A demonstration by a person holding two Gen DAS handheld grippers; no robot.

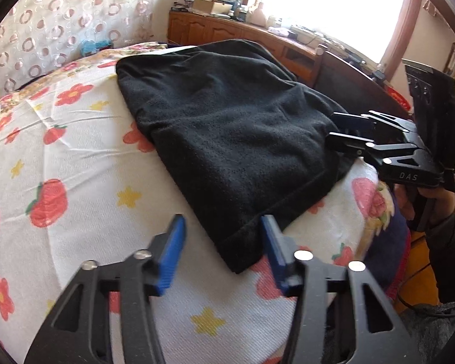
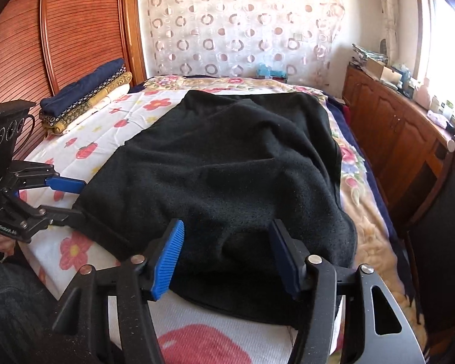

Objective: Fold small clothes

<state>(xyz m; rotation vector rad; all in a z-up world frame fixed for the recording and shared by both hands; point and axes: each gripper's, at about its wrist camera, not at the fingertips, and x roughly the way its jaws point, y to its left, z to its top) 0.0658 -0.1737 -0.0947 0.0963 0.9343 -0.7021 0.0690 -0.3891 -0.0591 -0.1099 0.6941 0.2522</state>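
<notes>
Left wrist view: one black cloth (image 1: 227,139) lies on the flowery bed (image 1: 75,157). The left gripper (image 1: 223,251) is open around its corner. Right wrist view: the right gripper (image 2: 227,257) gapes over the cloth's near edge. Only here: one pile of folded fabrics (image 2: 88,94).

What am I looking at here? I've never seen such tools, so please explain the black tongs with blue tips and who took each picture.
No robot: a person holds a two-finger gripper in each hand, each carrying a camera. One picture looks along the left gripper, the other along the right gripper. A black garment lies on a flowered bedsheet, and folded fabrics are stacked by the headboard. Both grippers stand open at the garment's near edge. Neither holds anything.
</notes>
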